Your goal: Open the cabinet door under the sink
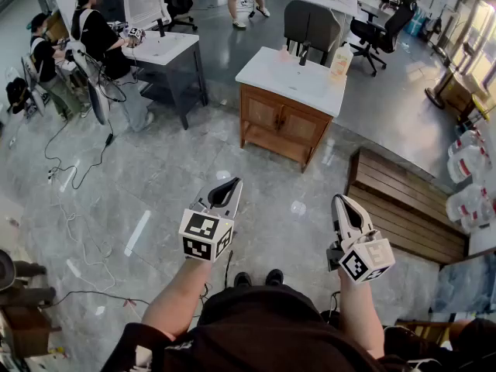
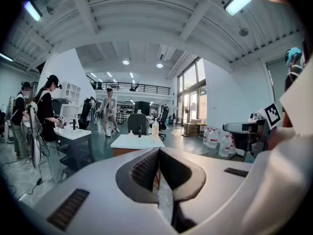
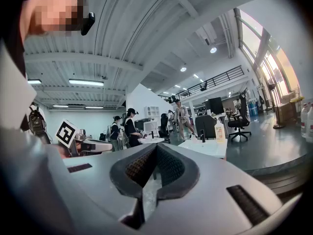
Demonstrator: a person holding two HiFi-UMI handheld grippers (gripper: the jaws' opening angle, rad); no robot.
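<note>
The two cabinet doors (image 1: pixel 280 120) sit in the front of a wooden cabinet (image 1: pixel 256 134) in the middle of the room, across open floor from the person holding the tools. Both doors look closed and flush with the frame, though from the head view their handles are too small to make out. A white sink top (image 1: pixel 288 84) caps the cabinet, with a dark faucet (image 1: pixel 304 52) at its back edge and a pale bottle (image 1: pixel 340 60) just beside the faucet.

The left gripper (image 1: pixel 230 186) is held out in front of the person, well short of the cabinet and touching nothing. Its own view shows the ribbed pads pressed together with nothing between them. The right gripper (image 1: pixel 341 204) is held beside it, likewise apart from the cabinet, its jaws also pressed together and empty.

The grey tiled floor (image 1: pixel 170 177) lies between the grippers and the cabinet. To the right of the cabinet a slatted wooden platform (image 1: pixel 403 200) lies on the floor, with water jugs (image 1: pixel 467 155) past it. To the left stands a darker vanity (image 1: pixel 169 60), with a person (image 1: pixel 101 41) at it, and cables (image 1: pixel 66 173) trail across the floor nearby.
</note>
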